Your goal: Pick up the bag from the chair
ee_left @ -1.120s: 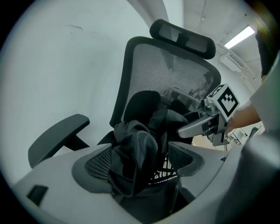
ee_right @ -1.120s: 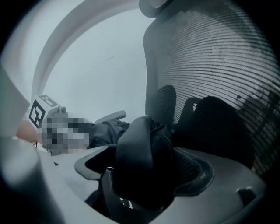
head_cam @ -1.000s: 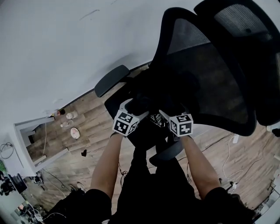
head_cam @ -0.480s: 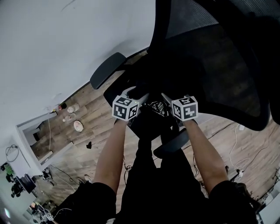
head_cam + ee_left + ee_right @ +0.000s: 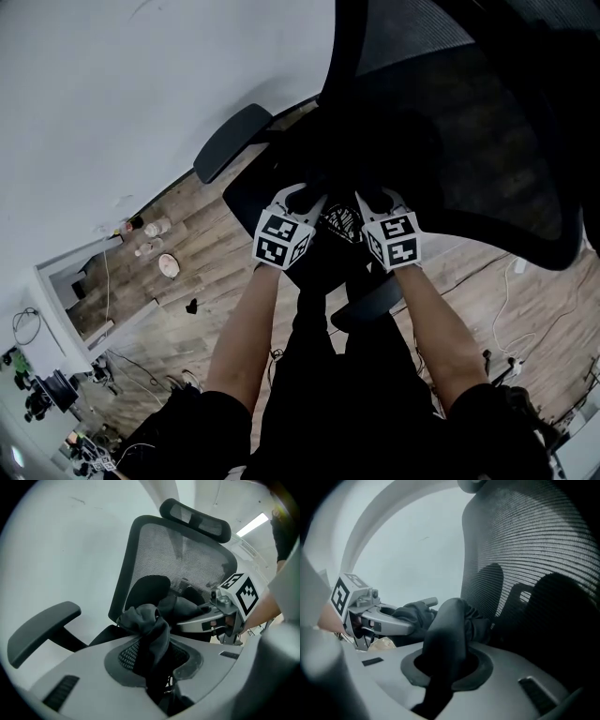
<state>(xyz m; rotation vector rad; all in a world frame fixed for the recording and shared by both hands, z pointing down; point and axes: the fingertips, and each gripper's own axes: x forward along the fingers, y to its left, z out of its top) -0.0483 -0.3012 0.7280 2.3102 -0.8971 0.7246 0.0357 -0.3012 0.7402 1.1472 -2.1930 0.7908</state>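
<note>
The bag [image 5: 337, 225] is black, with a mesh patch, and sits on the seat of a black mesh office chair [image 5: 450, 141]. Its dark fabric is bunched up between my two grippers. My left gripper [image 5: 305, 199] is shut on a fold of the bag's black fabric [image 5: 147, 630], which runs down between its jaws. My right gripper [image 5: 371, 199] is shut on another black strap of the bag [image 5: 445, 639]. In the left gripper view, the right gripper [image 5: 213, 616] is close at the right. The left gripper [image 5: 377, 618] shows at the left of the right gripper view.
The chair's mesh back [image 5: 178, 559] and headrest [image 5: 194, 517] rise right behind the bag. A padded armrest [image 5: 42, 630] juts out at the left, another armrest [image 5: 370, 305] lies under my right arm. A white wall [image 5: 141, 94], wood floor [image 5: 187, 244], cables and small items surround the chair.
Both grippers have drawn a little closer together over the seat, each still holding bag fabric. The head camera has shifted slightly.
</note>
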